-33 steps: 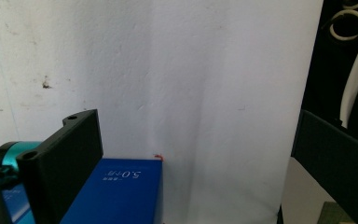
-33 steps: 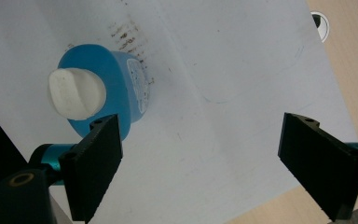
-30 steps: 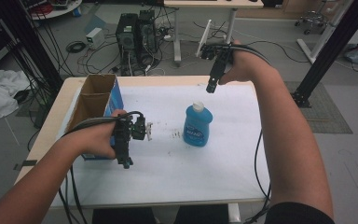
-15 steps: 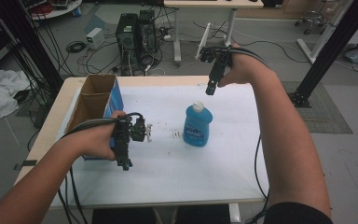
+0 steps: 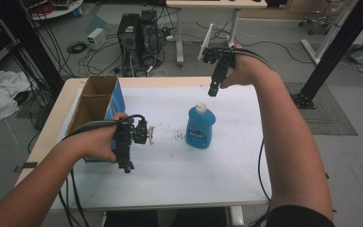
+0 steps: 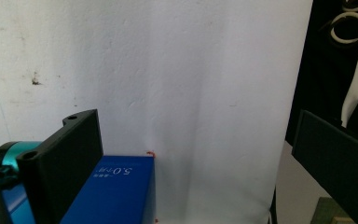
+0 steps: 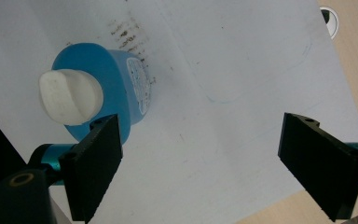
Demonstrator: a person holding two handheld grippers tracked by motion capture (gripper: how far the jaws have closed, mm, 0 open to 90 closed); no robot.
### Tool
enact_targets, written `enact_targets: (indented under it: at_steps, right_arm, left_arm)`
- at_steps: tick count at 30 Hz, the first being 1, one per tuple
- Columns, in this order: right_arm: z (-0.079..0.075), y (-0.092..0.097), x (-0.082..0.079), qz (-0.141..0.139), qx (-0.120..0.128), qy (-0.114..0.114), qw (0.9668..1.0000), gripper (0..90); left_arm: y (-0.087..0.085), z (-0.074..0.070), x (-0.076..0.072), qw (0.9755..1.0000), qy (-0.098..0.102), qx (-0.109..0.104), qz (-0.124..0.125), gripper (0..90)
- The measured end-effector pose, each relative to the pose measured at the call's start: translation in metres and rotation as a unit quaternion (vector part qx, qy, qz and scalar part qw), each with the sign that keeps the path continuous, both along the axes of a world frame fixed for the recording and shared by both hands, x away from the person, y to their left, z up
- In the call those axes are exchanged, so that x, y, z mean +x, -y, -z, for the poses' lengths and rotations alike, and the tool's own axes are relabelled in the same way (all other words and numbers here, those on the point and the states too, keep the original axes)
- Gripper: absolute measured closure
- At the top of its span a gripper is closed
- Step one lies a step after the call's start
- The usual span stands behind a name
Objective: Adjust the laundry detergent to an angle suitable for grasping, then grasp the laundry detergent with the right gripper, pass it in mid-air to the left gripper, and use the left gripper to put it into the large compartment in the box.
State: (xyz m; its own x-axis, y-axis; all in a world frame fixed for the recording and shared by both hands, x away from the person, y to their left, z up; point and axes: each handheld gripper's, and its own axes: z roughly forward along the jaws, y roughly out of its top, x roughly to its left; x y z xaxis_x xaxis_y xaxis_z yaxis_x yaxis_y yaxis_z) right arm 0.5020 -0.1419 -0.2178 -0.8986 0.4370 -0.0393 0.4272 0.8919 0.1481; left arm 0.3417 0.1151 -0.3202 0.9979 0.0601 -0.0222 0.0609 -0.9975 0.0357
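Observation:
A blue bottle (image 5: pixel 200 126) with a white cap (image 5: pixel 200 108) stands upright in the middle of the white table sheet. From above, in the right gripper view, the bottle (image 7: pixel 121 79) and its cap (image 7: pixel 70 95) show at the left. My right gripper (image 5: pixel 212 90) hangs above and behind the bottle, pointing down, open and empty (image 7: pixel 200 158). My left gripper (image 5: pixel 125 165) hovers low over the sheet beside the blue cardboard box (image 5: pixel 99 109), pointing toward the table's near edge, open with nothing between its jaws (image 6: pixel 191 158). A blue corner of the box (image 6: pixel 116 186) shows by its left jaw.
The open-topped box stands at the table's left. Dark smudges (image 5: pixel 177 137) mark the sheet left of the bottle. The table's wooden edge (image 5: pixel 170 81) runs along the back. Computer towers (image 5: pixel 137 33), cables and a second table stand on the floor behind.
My right gripper has shifted slightly; the left gripper, bottle and box stay put.

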Motion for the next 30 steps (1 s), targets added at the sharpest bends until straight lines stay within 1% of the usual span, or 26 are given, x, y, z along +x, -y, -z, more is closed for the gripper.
enact_targets:
  at_steps: [9, 12, 16, 19, 21, 22, 23, 25, 26, 27, 30]
  right_arm:
    - [-0.001, 0.006, 0.001, 0.005, 0.003, 0.002, 1.0000, 12.8]
    - [-0.001, 0.007, 0.000, 0.005, 0.002, 0.003, 1.0000, 12.8]
    - [0.001, 0.008, 0.001, 0.011, 0.001, 0.010, 0.9999, 12.8]
    - [0.002, 0.010, -0.001, 0.010, 0.010, 0.011, 0.9998, 12.8]
    - [0.002, 0.012, -0.001, 0.012, 0.011, 0.013, 0.9998, 12.9]
    - [0.002, 0.014, -0.001, 0.014, 0.018, 0.015, 0.9996, 12.8]
    - [0.002, 0.019, -0.001, 0.024, 0.046, 0.016, 0.9985, 12.8]
    - [0.002, 0.019, -0.001, 0.024, 0.046, 0.016, 0.9985, 12.8]
    - [0.002, 0.020, -0.001, 0.027, 0.055, 0.018, 0.9980, 12.8]
    - [0.005, 0.026, -0.003, 0.033, 0.084, 0.022, 0.9957, 12.8]
    - [0.009, 0.029, -0.005, 0.037, 0.109, 0.022, 0.9931, 12.8]
  left_arm:
    - [0.002, -0.001, 0.002, 1.0000, 0.002, -0.003, -0.003, 1.7]
    - [0.002, 0.000, 0.002, 1.0000, -0.002, -0.003, -0.001, 1.8]
    - [0.001, 0.001, 0.004, 1.0000, 0.003, -0.007, -0.005, 1.8]
    - [0.002, 0.002, 0.004, 0.9999, 0.002, -0.009, -0.005, 1.7]
    - [0.002, 0.003, 0.004, 1.0000, 0.002, -0.008, -0.004, 1.8]
    - [0.003, 0.003, 0.003, 1.0000, 0.003, -0.008, -0.003, 1.8]
    - [0.003, 0.003, 0.003, 1.0000, 0.003, -0.009, -0.002, 1.8]
    - [0.003, 0.003, 0.003, 0.9999, 0.001, -0.010, -0.003, 1.8]
    - [0.003, 0.003, 0.003, 0.9999, 0.001, -0.010, -0.003, 1.8]
    - [0.004, 0.004, 0.002, 1.0000, 0.001, -0.008, -0.001, 1.8]
    - [0.005, 0.004, 0.001, 1.0000, 0.002, -0.008, 0.000, 1.8]
